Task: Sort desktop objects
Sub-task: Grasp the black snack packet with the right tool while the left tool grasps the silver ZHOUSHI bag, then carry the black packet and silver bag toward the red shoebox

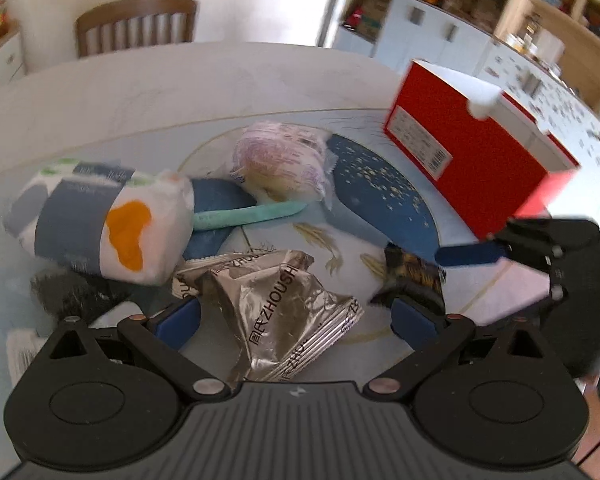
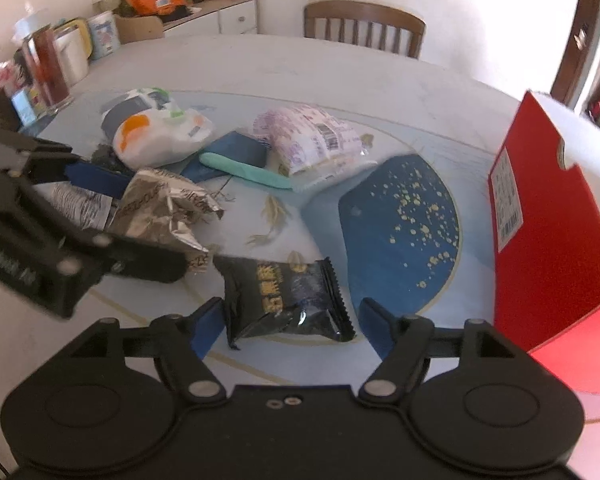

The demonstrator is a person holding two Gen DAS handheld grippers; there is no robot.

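On the desk [image 2: 320, 68] lies a crumpled silver packet [image 1: 284, 312] printed "ZHOUSH" in black letters; the rest of the word is folded out of sight. It sits between the blue pads of the left hand-held gripper [image 1: 296, 320], whose jaws stand apart with no pad pressing on the foil. In the right wrist view the right hand-held gripper [image 2: 290, 322] straddles a black snack packet [image 2: 288, 300] with gold characters too blurred to read; its left pad is at the packet's edge and the right pad stands clear, so the jaws are apart. A red box [image 2: 552, 216] at three o'clock carries a white barcode label with print too small to read. At eleven o'clock lies a white pack with an orange patch [image 2: 148, 136], and at twelve o'clock a purple-patterned bag [image 2: 308, 136] with a barcode sticker, just beside a mint-green stick [image 2: 244, 170].
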